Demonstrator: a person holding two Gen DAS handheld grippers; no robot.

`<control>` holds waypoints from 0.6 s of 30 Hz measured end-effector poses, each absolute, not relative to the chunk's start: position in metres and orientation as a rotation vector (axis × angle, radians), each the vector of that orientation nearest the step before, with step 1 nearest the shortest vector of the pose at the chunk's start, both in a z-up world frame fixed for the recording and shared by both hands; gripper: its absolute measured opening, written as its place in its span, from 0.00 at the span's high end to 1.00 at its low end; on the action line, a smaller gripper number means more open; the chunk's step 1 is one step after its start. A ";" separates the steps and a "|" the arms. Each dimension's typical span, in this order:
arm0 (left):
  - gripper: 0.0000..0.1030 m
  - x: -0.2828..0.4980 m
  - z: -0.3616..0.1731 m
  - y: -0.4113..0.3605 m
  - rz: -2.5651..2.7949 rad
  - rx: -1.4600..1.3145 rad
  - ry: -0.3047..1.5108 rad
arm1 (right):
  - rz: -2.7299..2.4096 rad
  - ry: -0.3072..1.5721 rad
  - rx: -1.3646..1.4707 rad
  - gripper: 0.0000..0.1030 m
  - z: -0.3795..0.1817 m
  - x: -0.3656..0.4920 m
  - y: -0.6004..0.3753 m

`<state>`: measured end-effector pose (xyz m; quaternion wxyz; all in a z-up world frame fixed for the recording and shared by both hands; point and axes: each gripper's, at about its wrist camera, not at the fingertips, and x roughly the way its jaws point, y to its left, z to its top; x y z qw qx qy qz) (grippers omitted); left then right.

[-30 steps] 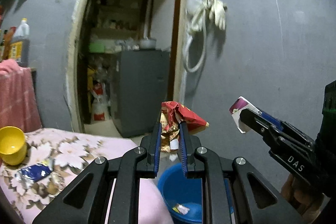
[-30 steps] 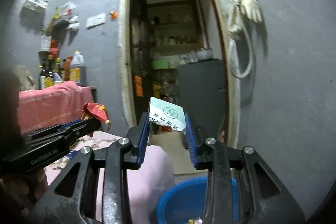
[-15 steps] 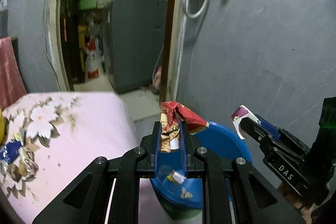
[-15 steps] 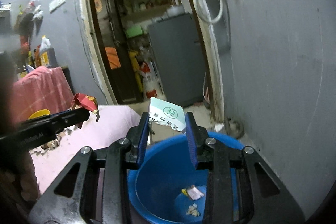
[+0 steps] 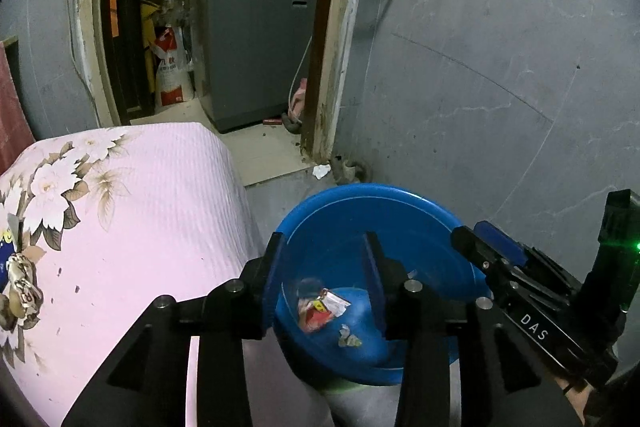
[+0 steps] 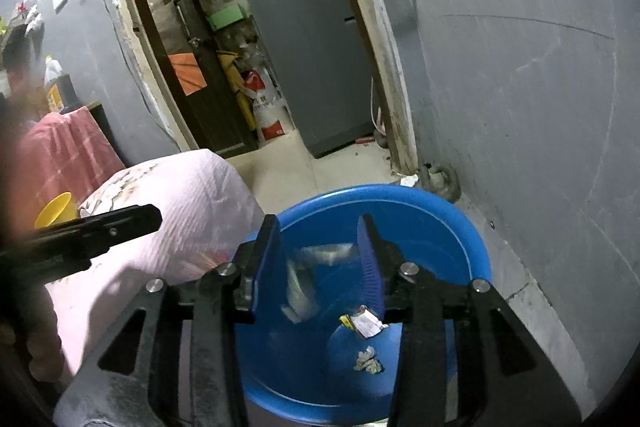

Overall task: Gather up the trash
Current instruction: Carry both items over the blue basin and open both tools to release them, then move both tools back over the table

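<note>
Blue basin, carton falling between opening fingers

One blue basin. Inside it, one red wrapper, one crumpled scrap, one blurred white carton and one small foil packet. One yellow cup. One pink floral-covered surface. Two grippers: left gripper, right gripper.
</note>
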<state>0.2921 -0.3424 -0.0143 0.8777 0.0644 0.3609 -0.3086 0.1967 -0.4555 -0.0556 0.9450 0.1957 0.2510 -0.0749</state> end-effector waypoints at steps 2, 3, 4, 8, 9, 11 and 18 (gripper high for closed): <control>0.67 0.293 -0.015 -0.343 -0.639 0.140 0.752 | -0.158 0.511 0.400 0.45 -0.055 0.195 -0.457; 0.65 0.293 -0.015 -0.342 -0.636 0.140 0.752 | -0.160 0.509 0.401 0.43 -0.054 0.194 -0.456; 0.64 0.292 -0.012 -0.341 -0.635 0.138 0.751 | -0.161 0.507 0.402 0.41 -0.052 0.193 -0.457; 0.62 0.290 -0.004 -0.334 -0.630 0.123 0.740 | -0.172 0.489 0.397 0.38 -0.043 0.188 -0.456; 0.61 0.288 -0.001 -0.331 -0.627 0.121 0.732 | -0.175 0.482 0.392 0.37 -0.040 0.186 -0.455; 0.57 0.284 0.007 -0.325 -0.621 0.116 0.715 | -0.180 0.470 0.382 0.35 -0.033 0.182 -0.453; 0.42 0.261 0.047 -0.285 -0.577 0.076 0.614 | -0.182 0.395 0.341 0.20 0.006 0.164 -0.433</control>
